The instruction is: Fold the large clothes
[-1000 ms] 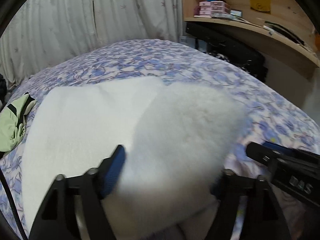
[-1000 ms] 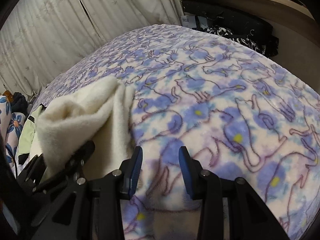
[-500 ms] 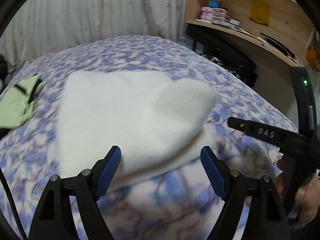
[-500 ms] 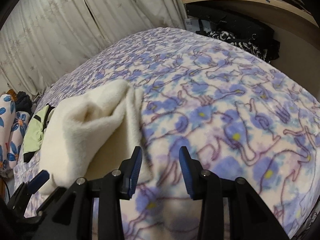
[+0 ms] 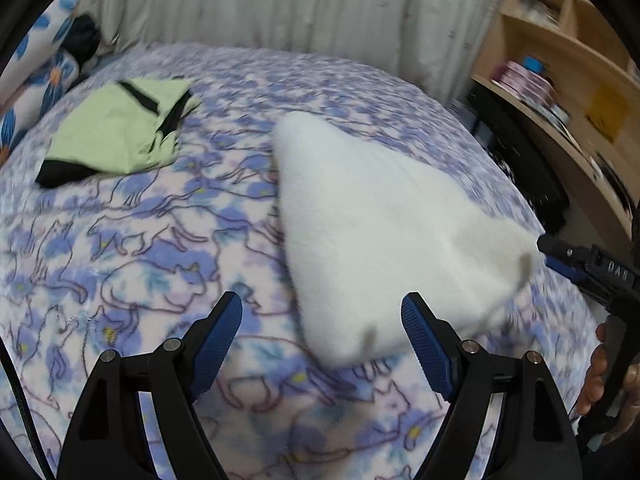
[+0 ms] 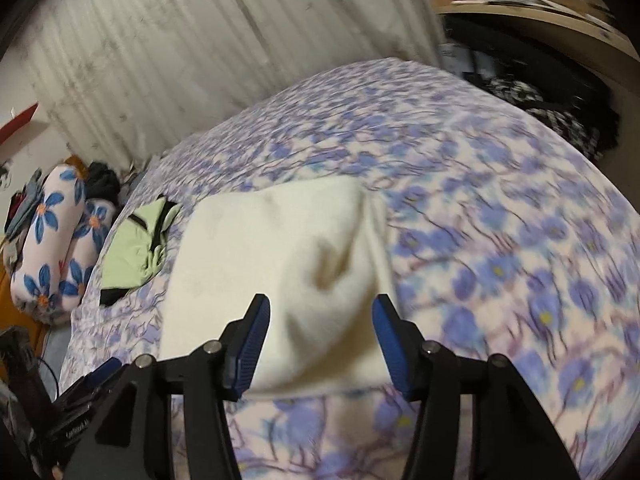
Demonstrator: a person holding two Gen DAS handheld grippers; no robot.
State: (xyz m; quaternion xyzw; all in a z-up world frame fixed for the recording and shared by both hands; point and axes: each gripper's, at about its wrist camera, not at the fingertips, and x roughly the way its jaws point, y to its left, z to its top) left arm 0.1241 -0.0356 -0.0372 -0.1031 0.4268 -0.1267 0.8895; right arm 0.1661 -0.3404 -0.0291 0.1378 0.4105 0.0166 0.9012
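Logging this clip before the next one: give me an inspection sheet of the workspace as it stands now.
Surface: bed covered by a blue floral blanket.
Job's things: white fleece garment lying folded on the blanket, not gripped.
Clutter: green garment with black trim, folded, apart from the white one; floral pillows at the bed's edge.
Grippers: left gripper open, empty; right gripper open, empty, white garment just ahead.
Cables: thin black cable at the left wrist view's edge.
Surroundings: pale curtain; wooden shelves with boxes.
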